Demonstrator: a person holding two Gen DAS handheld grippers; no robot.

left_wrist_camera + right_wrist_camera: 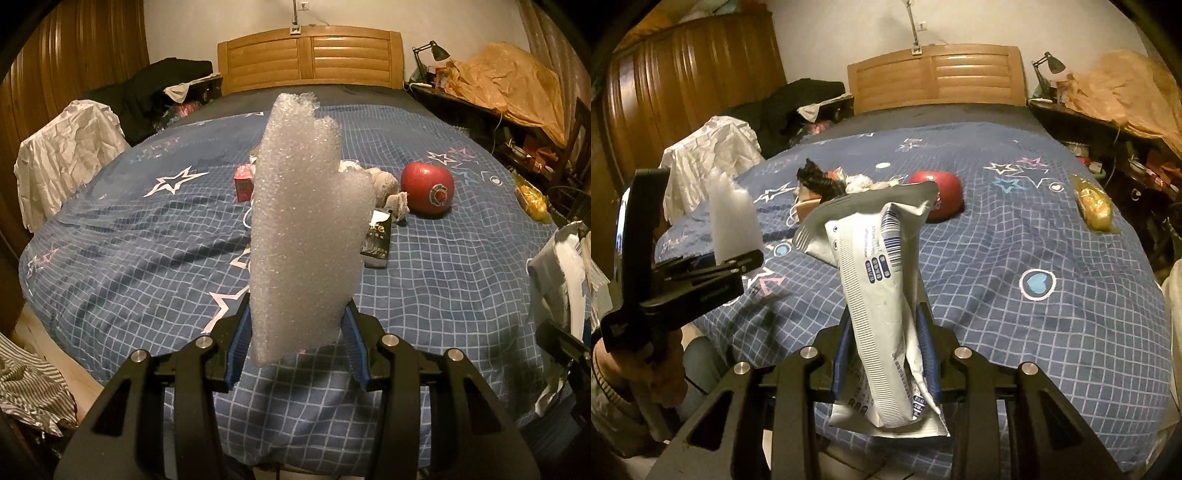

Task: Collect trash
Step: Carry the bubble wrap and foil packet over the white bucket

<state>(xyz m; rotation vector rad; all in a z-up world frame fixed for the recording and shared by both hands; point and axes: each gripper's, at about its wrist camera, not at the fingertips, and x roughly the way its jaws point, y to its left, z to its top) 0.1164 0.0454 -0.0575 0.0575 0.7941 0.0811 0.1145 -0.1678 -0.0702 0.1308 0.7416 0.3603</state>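
Foam sheet (306, 229), white and upright, is pinched in the left gripper (297, 343) above the bed (461, 295), hiding part of the litter pile (384, 188) before the red apple (427, 188). Rightward, the right gripper (884, 354) clamps a crumpled white wrapper (875, 291), its print unreadable.

- The bedspread (122, 236) is patterned in blue with a thin white grid, white-outlined stars and some pink and pale-blue ones.
- The foam sheet (306, 221) is seen as translucent white with a fine bubbly texture.
- The wrapper (882, 295) is printed white and grey with dark blue stripes, a barcode and small blue badges.
- The apple (427, 188) is coloured deep red, with a red-and-green sticker.
- The small box (244, 181) is red.
- The headboard (310, 57) is shown in light honey-toned wood.
- The packet (1094, 205) is yellow-orange.
- The finger pads (238, 343) are blue on black frames.
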